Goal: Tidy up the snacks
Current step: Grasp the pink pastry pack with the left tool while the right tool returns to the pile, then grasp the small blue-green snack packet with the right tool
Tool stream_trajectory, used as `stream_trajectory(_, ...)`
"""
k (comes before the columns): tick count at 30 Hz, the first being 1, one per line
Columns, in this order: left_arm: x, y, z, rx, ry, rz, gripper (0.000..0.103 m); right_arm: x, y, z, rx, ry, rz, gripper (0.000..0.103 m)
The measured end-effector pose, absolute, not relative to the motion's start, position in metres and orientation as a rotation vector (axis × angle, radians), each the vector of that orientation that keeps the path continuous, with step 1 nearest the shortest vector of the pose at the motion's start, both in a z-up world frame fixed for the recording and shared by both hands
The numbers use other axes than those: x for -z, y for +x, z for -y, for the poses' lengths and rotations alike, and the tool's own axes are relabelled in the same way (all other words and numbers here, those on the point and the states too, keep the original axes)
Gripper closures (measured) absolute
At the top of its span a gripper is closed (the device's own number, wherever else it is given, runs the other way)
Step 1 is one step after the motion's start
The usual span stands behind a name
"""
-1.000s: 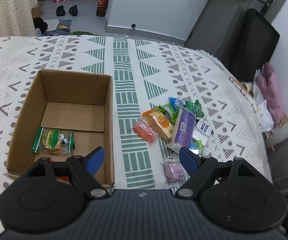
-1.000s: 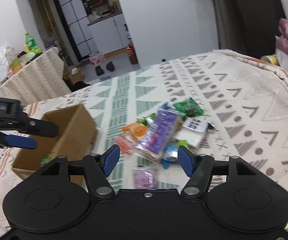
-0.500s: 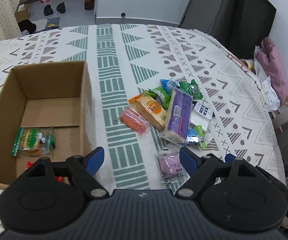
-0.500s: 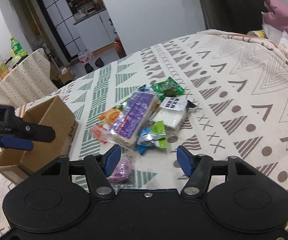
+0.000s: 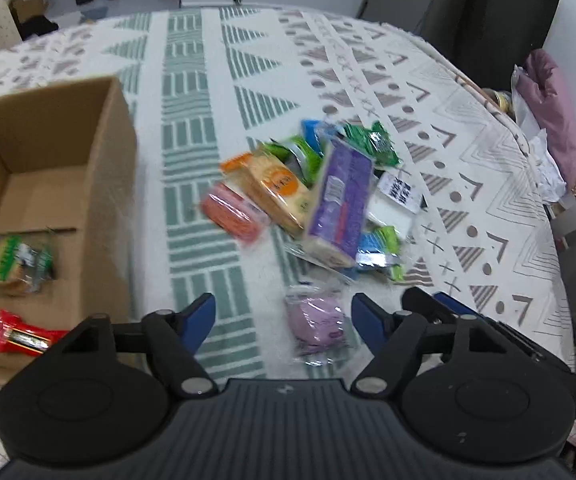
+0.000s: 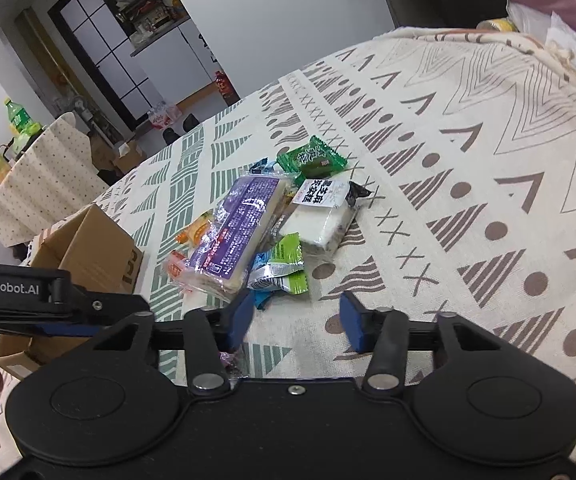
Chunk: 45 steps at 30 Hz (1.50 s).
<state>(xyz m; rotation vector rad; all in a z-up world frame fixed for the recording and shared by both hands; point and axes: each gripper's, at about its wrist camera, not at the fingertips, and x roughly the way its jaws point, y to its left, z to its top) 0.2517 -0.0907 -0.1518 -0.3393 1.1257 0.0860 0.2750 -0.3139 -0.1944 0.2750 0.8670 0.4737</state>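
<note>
Left wrist cam: high, angled down, cardboard box [image 5: 48, 184] on its left. Right wrist cam: lower, closer, facing the doorway. Both share the snack pile [image 5: 328, 200] [image 6: 256, 220] and box [image 6: 88, 248].
</note>
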Motion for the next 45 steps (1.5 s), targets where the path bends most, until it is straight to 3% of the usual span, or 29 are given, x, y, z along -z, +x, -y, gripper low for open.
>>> stream_trajectory(4, 0.161, 0.257, 0.1, -0.069, -0.326, -1.136, 0.036, 0.197, 0.279, 0.317, -0.471, 0.292, -0.874, 0.061)
stream_trajectory(9, 0.174, 0.265, 0.102, -0.095, -0.345, -1.158, 0.05, 0.201, 0.283, 0.32, -0.47, 0.309, -0.881, 0.061)
stream_trajectory(22, 0.203, 0.276, 0.113, -0.053, -0.376, -1.205, 0.068, 0.215, 0.3, 0.322, -0.493, 0.374, -0.903, 0.064)
stream_trajectory(37, 0.193, 0.268, 0.101, -0.061, -0.373, -1.174, 0.072, 0.224, 0.309, 0.314, -0.545, 0.44, -0.912, 0.064)
stream_trajectory(42, 0.19, 0.262, 0.098, -0.063, -0.383, -1.169, 0.072, 0.221, 0.305, 0.314, -0.593, 0.465, -0.899, 0.096)
stream_trajectory(45, 0.187, 0.259, 0.098, -0.06, -0.389, -1.164, 0.072, 0.212, 0.298, 0.315, -0.599, 0.447, -0.851, 0.1)
